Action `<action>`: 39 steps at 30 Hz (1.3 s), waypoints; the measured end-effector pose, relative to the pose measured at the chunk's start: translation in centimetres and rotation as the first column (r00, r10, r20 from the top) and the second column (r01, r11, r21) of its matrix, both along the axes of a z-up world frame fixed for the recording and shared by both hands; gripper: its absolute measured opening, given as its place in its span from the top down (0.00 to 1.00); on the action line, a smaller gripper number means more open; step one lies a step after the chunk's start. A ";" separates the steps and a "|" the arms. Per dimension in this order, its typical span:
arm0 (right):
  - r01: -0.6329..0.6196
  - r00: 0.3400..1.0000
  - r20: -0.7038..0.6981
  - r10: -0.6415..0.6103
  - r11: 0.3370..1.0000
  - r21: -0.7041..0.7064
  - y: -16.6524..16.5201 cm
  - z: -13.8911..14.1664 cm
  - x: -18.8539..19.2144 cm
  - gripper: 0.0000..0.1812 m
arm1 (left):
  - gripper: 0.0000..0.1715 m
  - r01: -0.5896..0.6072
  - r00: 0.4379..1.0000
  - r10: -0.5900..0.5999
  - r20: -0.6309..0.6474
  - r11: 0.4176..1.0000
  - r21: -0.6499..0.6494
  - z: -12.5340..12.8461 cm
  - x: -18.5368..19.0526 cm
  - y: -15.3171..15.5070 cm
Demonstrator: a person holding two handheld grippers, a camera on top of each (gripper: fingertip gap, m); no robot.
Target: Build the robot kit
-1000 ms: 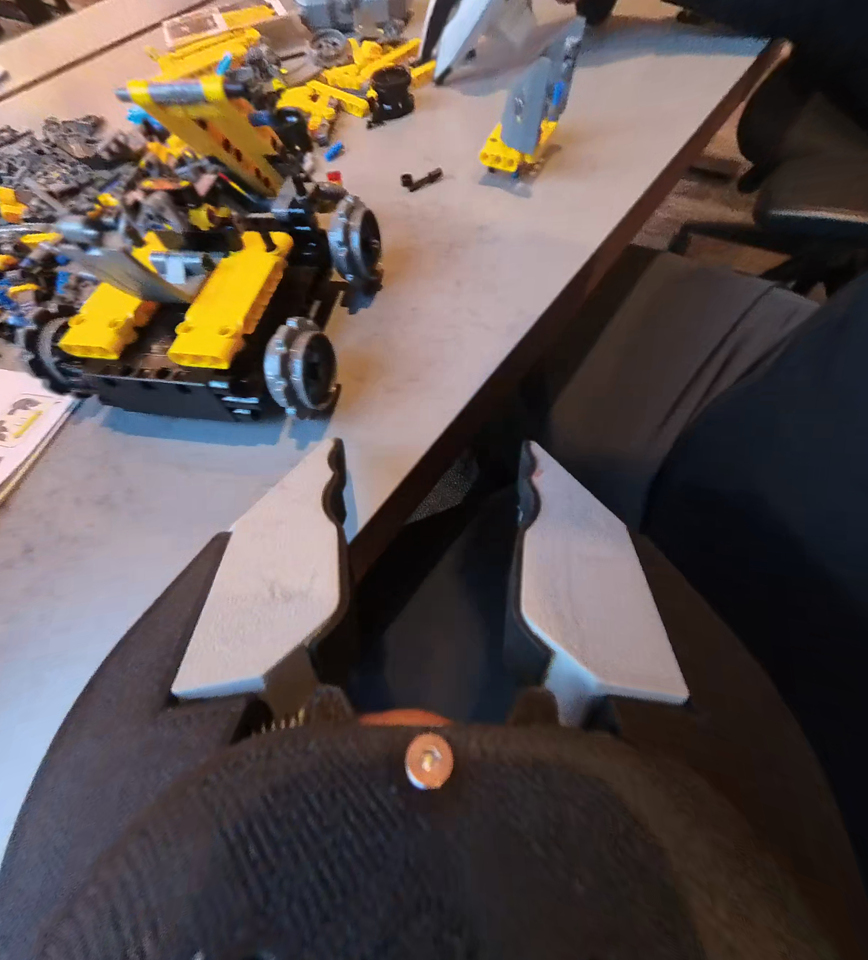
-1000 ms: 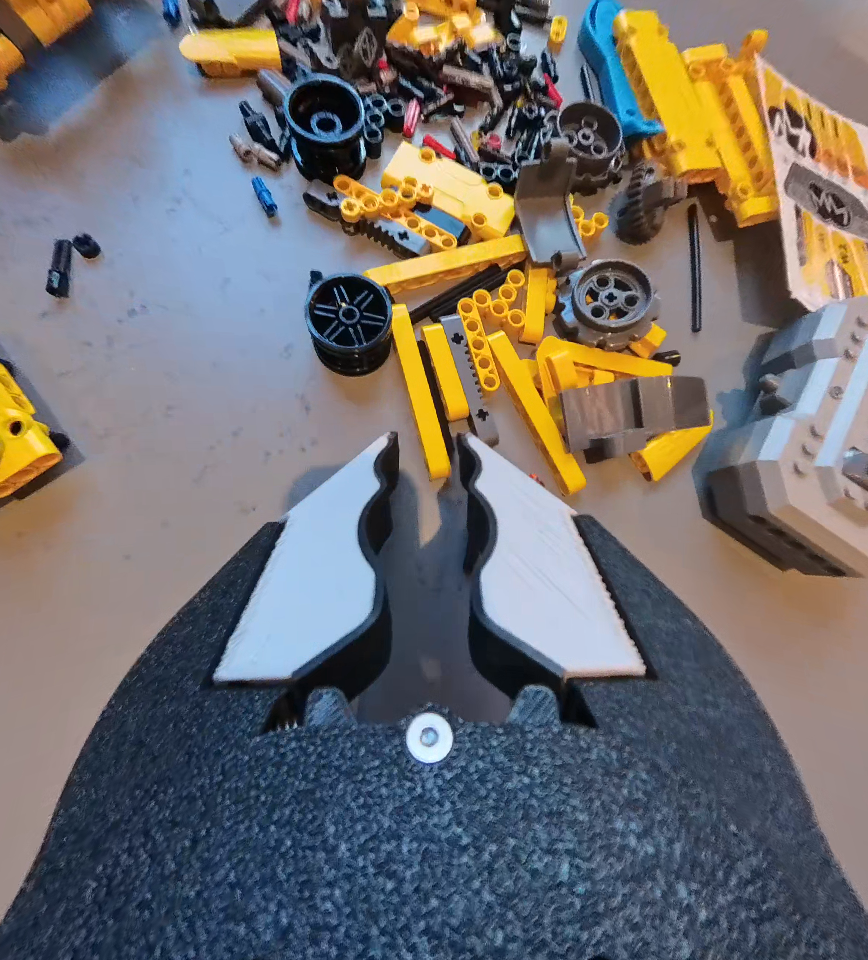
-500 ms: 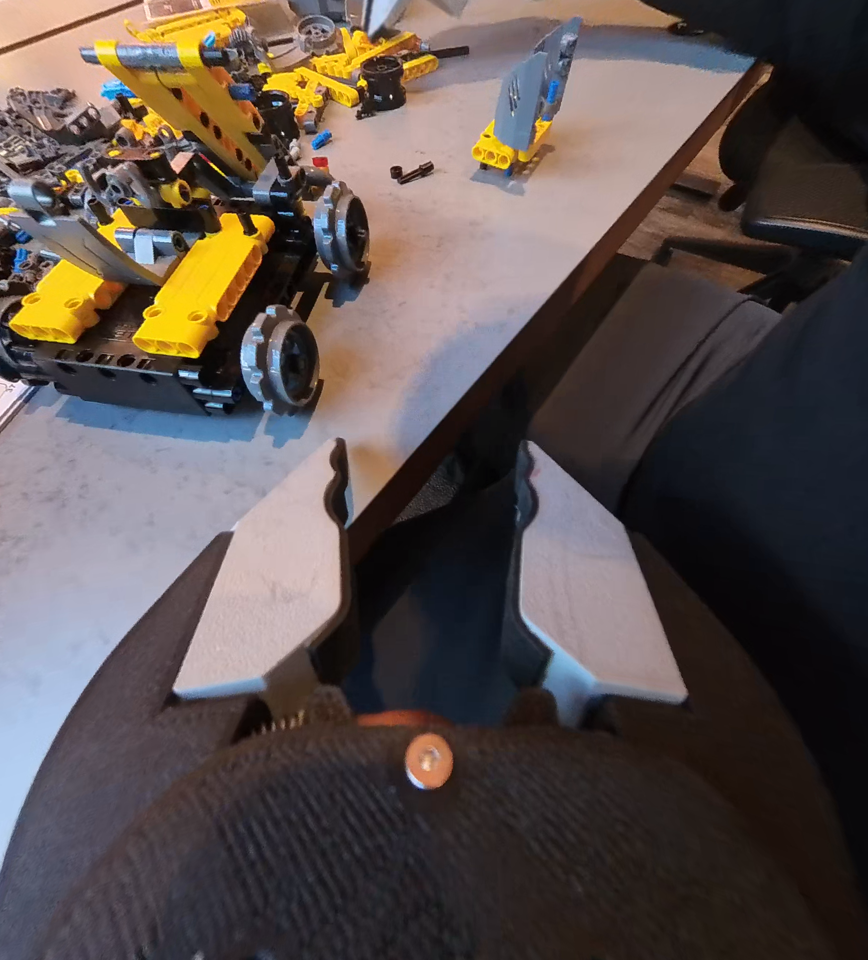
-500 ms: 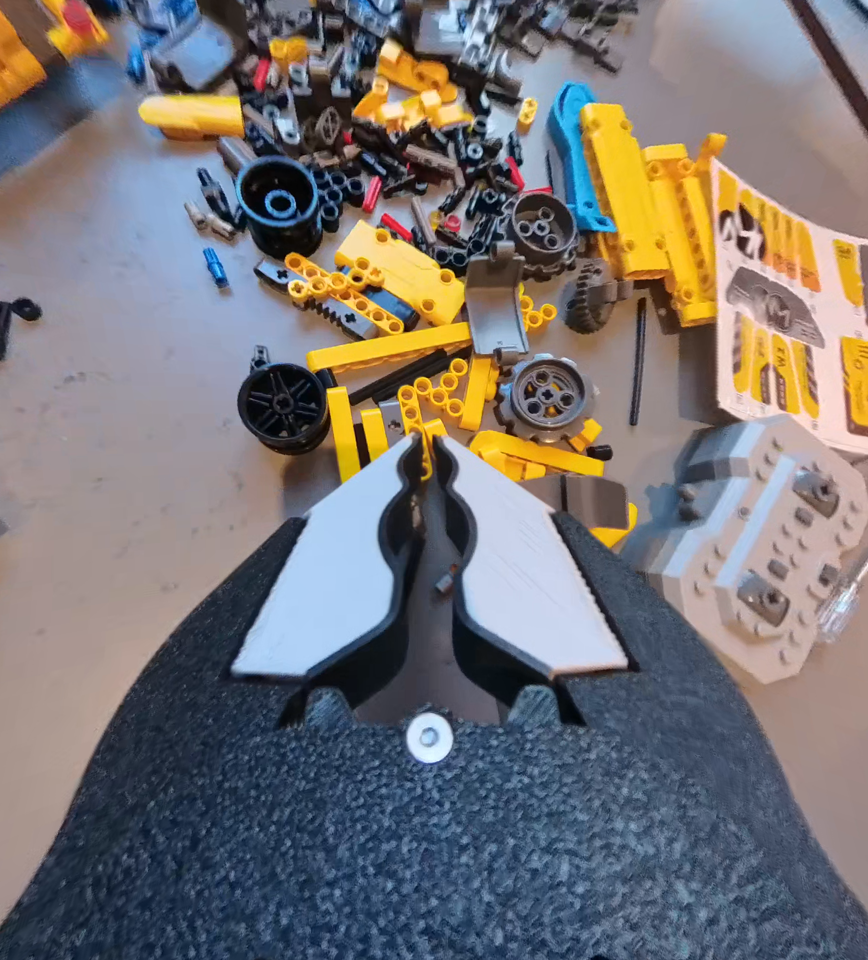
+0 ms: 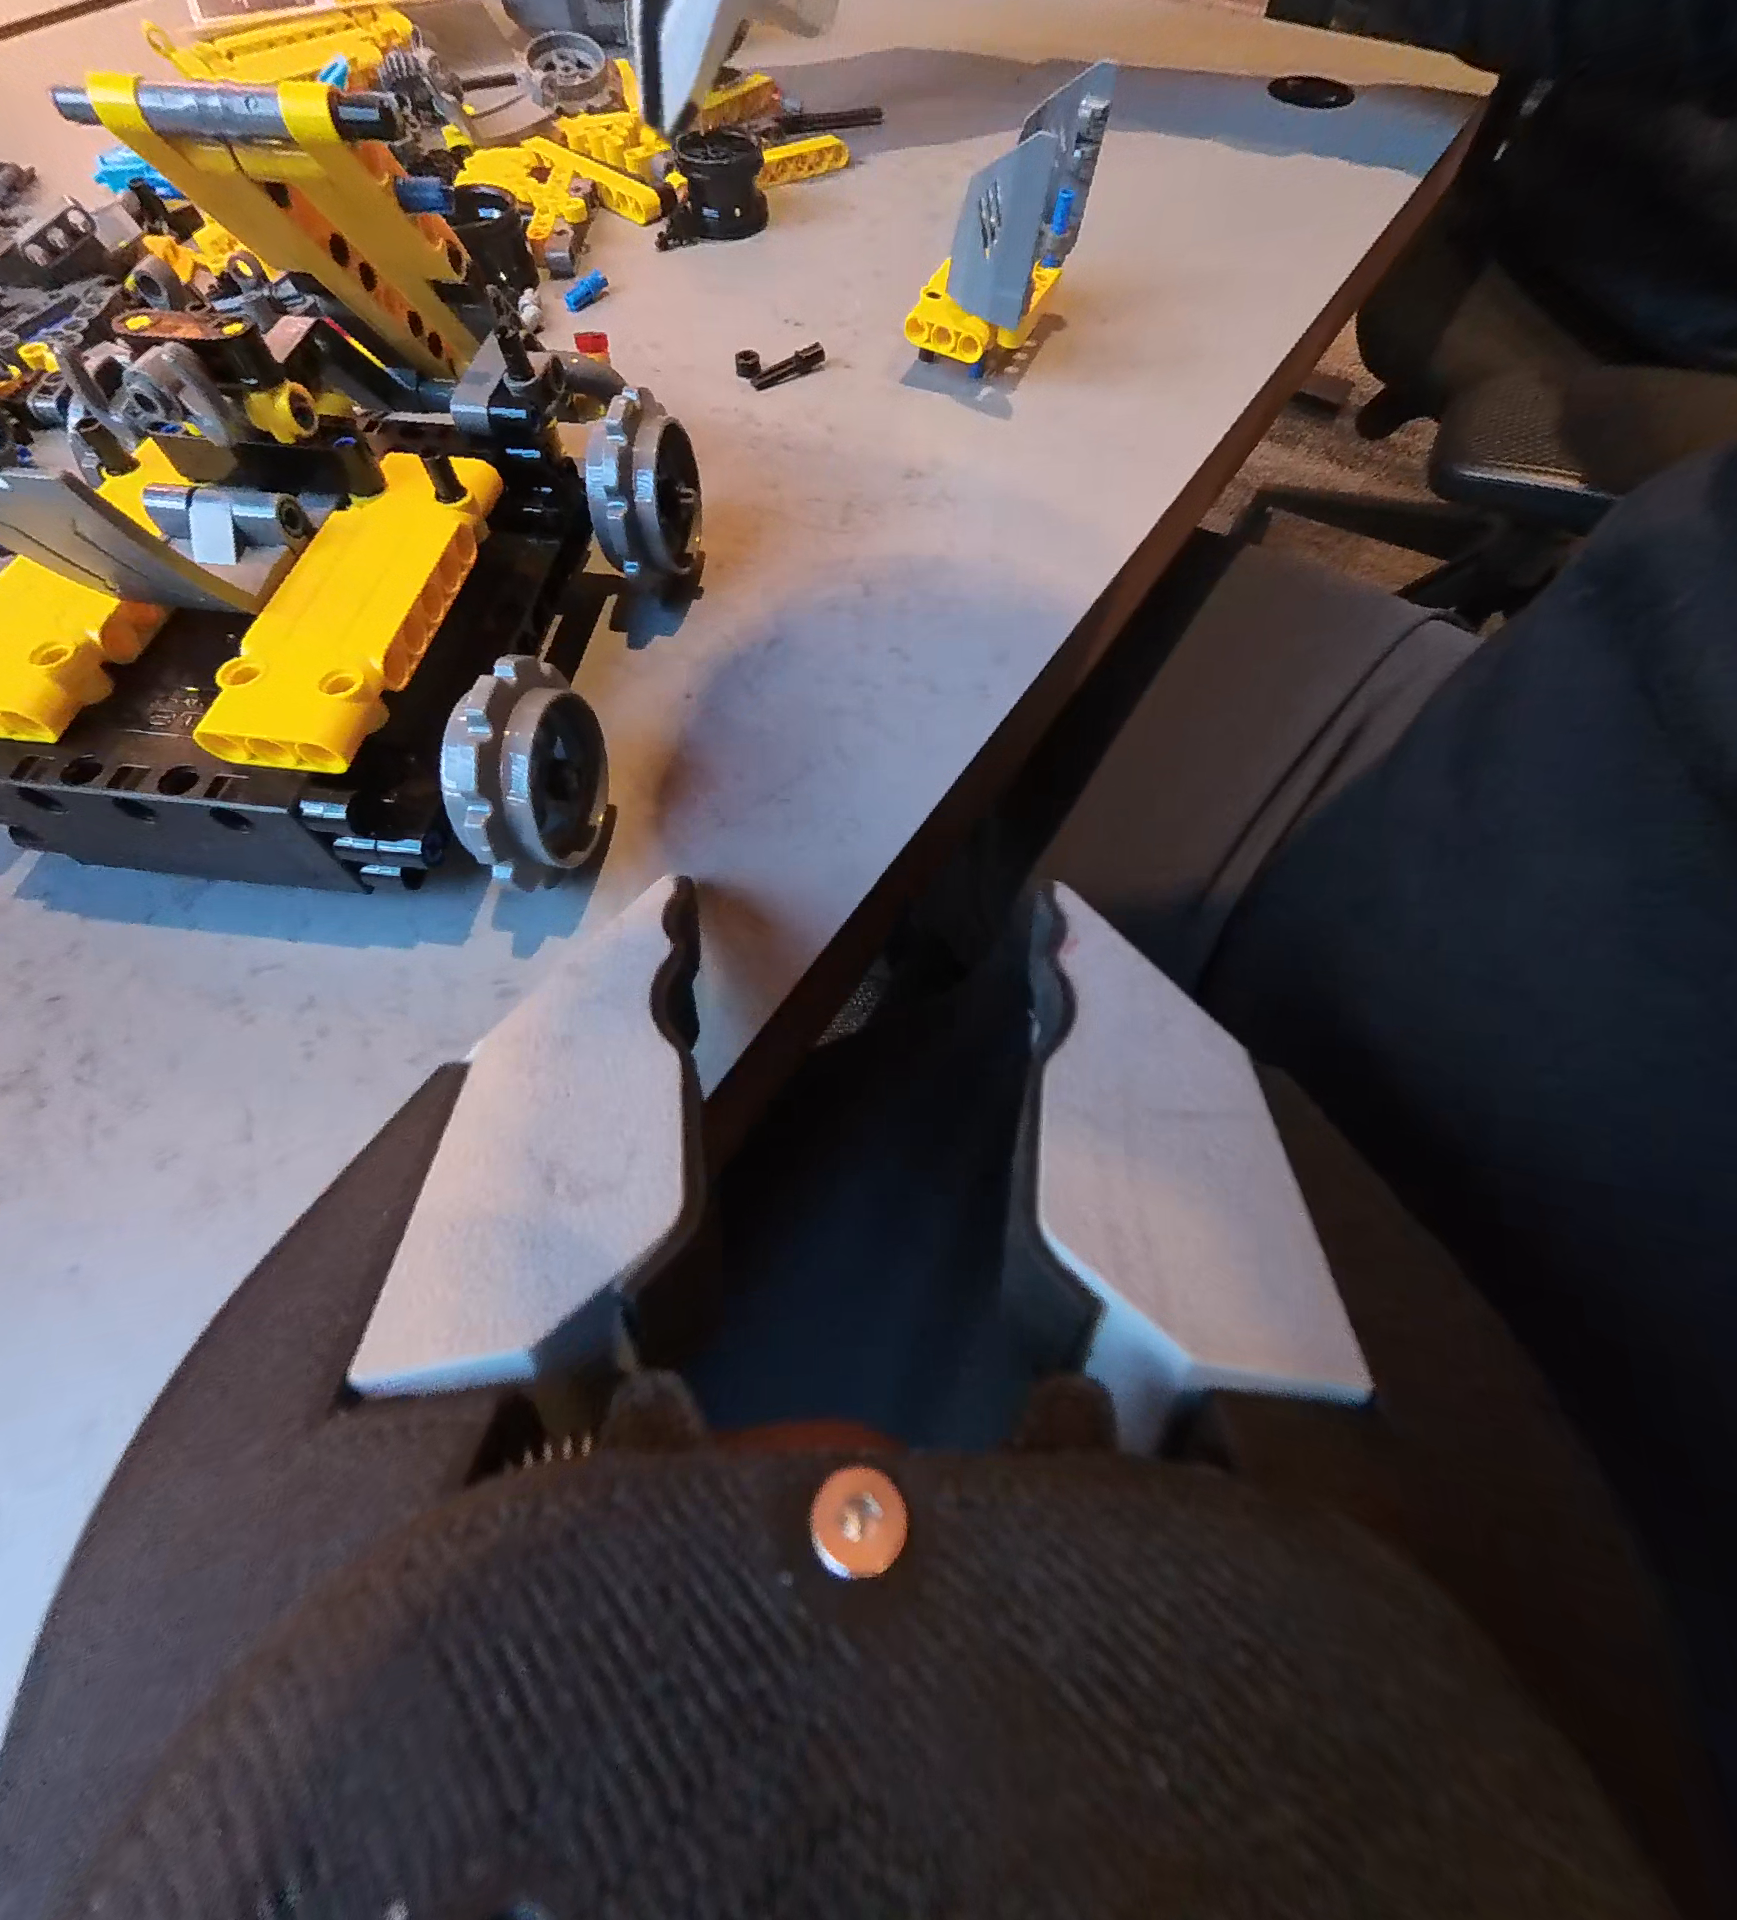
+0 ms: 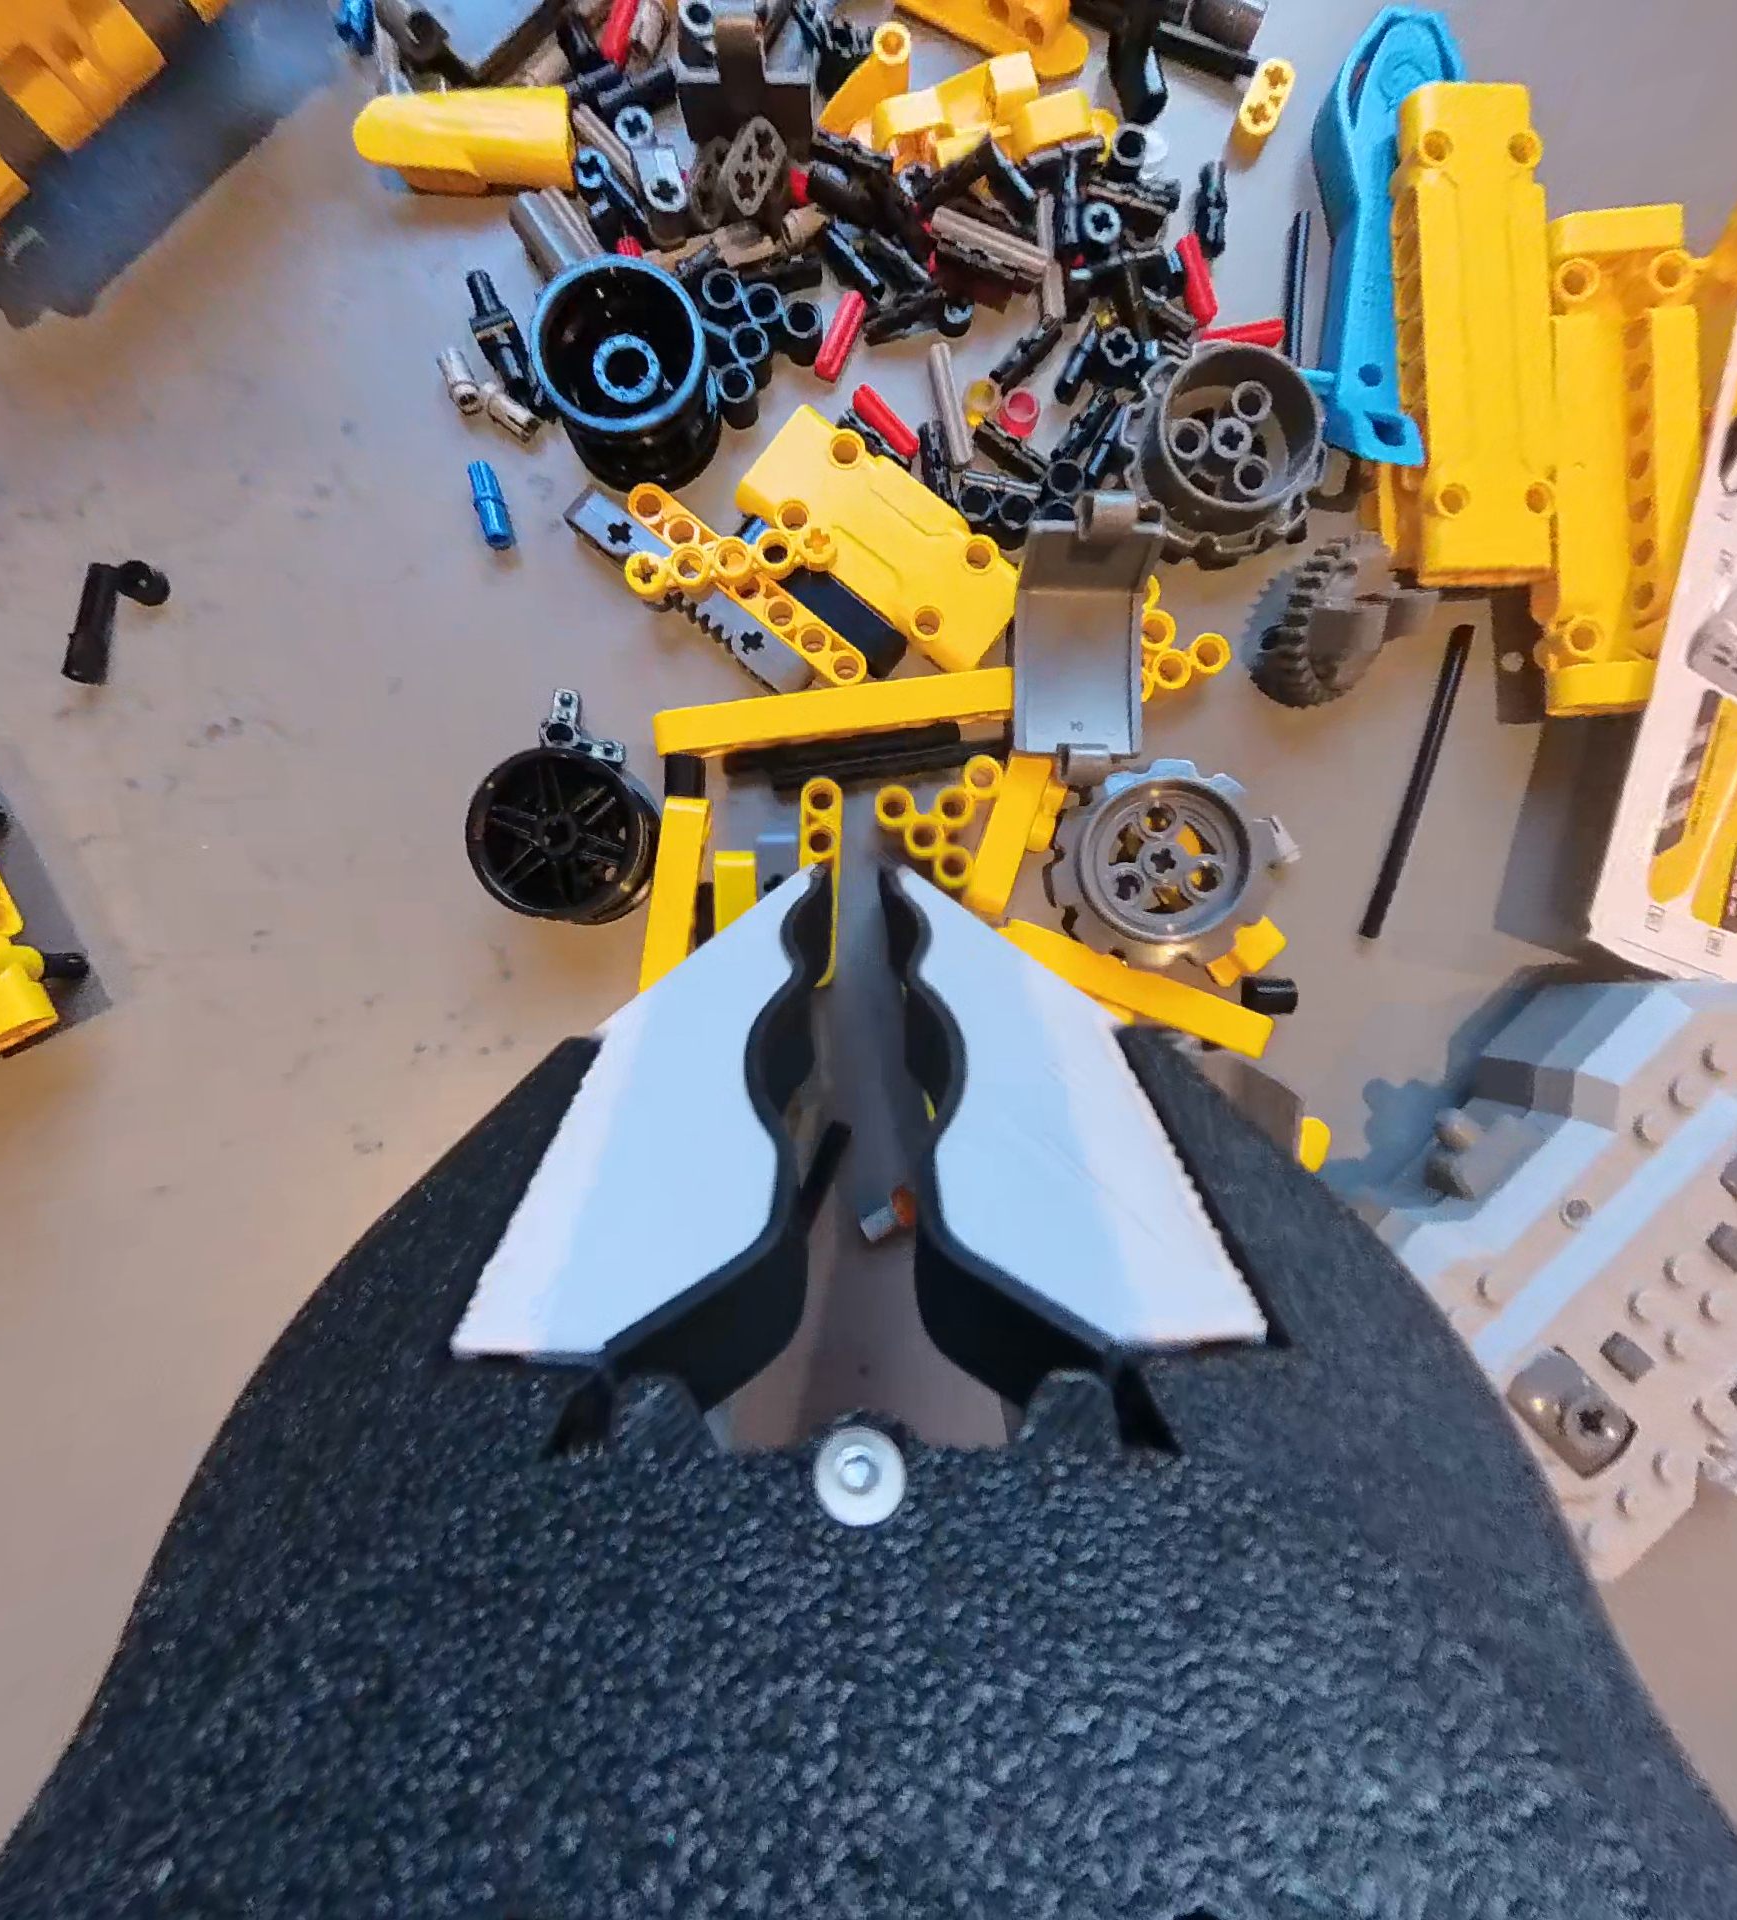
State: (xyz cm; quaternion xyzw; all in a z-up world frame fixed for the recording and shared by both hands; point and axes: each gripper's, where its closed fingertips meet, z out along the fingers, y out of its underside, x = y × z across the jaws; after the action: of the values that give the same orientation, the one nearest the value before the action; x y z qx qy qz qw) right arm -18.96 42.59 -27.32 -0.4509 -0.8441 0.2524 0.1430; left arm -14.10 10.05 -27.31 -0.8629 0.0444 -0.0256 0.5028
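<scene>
Grey toothed beam point(image 6: 859, 1049) now pinched in my right gripper point(image 6: 856, 883), jaws closed since a second ago, over yellow beam pile point(image 6: 833, 717). Left gripper point(image 5: 864, 914) stays spread, empty, at table edge point(image 5: 947, 831) near yellow-black vehicle point(image 5: 251, 644).

You are working with two alike tools: each gripper, left point(image 5: 862, 920) and right point(image 6: 856, 883), is showing pale grey wedge fingers point(image 6: 656, 1132) lined in wavy black, a textured black body and one silver screw point(image 6: 858, 1473). You are wearing dark trousers point(image 5: 1529, 1039).

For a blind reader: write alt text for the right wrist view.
The right hand-held gripper is nearly shut around a grey beam above a heap of yellow and black building parts on a table. A black wheel lies left, a grey block right.
</scene>
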 end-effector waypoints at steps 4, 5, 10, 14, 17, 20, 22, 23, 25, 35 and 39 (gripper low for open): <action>-0.017 1.000 0.020 0.017 1.000 -0.015 -0.8 -0.1 -0.2 0.96 | 0.62 -0.003 1.000 0.003 0.001 1.000 0.003 0.1 0.1 -0.1; -0.019 1.000 0.023 0.019 1.000 -0.010 -0.8 0.0 -0.2 0.95 | 0.62 -0.004 1.000 0.004 0.000 1.000 0.003 0.1 0.1 -0.1; -0.041 0.998 0.041 0.041 0.999 0.005 -1.2 -0.1 0.1 0.95 | 0.62 -0.009 1.000 0.009 -0.002 1.000 0.005 0.1 0.2 -0.4; -0.051 0.998 0.048 0.050 0.998 0.023 -1.3 0.0 0.6 0.94 | 0.62 -0.016 1.000 0.016 -0.004 1.000 0.006 0.1 0.1 -0.6; -0.054 0.997 0.056 0.053 0.998 0.013 -1.5 0.0 1.0 0.95 | 0.62 -0.019 1.000 0.020 -0.006 1.000 0.009 0.1 0.1 -0.7; -0.049 0.997 0.054 0.048 0.999 0.023 -1.4 0.1 1.2 0.94 | 0.62 -0.021 1.000 0.021 -0.007 1.000 0.009 0.1 0.1 -0.8; -0.037 0.998 0.047 0.036 0.999 0.019 -1.2 0.2 1.3 0.94 | 0.62 -0.020 1.000 0.020 -0.007 1.000 0.009 0.1 0.1 -0.8; -0.029 0.999 0.043 0.028 0.999 0.020 -1.1 0.3 1.4 0.94 | 0.62 -0.020 1.000 0.020 -0.007 1.000 0.009 0.1 0.1 -0.8; -0.019 0.999 0.043 0.017 0.999 0.034 -0.9 0.1 1.5 0.94 | 0.62 -0.018 1.000 0.018 -0.005 1.000 0.007 0.0 0.2 -0.8; 0.109 0.987 -0.117 -0.112 0.994 -0.032 -0.9 2.8 2.2 0.93 | 0.62 -0.027 1.000 0.027 0.006 0.999 0.027 0.3 0.1 -0.9; 0.173 0.953 -0.229 -0.196 0.978 -0.118 -1.8 4.3 3.4 0.94 | 0.62 -0.044 0.998 0.041 0.050 0.997 0.056 0.9 -0.3 -1.0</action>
State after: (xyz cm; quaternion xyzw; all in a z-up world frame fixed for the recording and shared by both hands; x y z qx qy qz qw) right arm -15.57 40.75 -23.01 -0.5004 -0.7616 0.3310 0.2449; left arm -14.43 9.06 -26.45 -0.8479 0.0144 -0.0349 0.5287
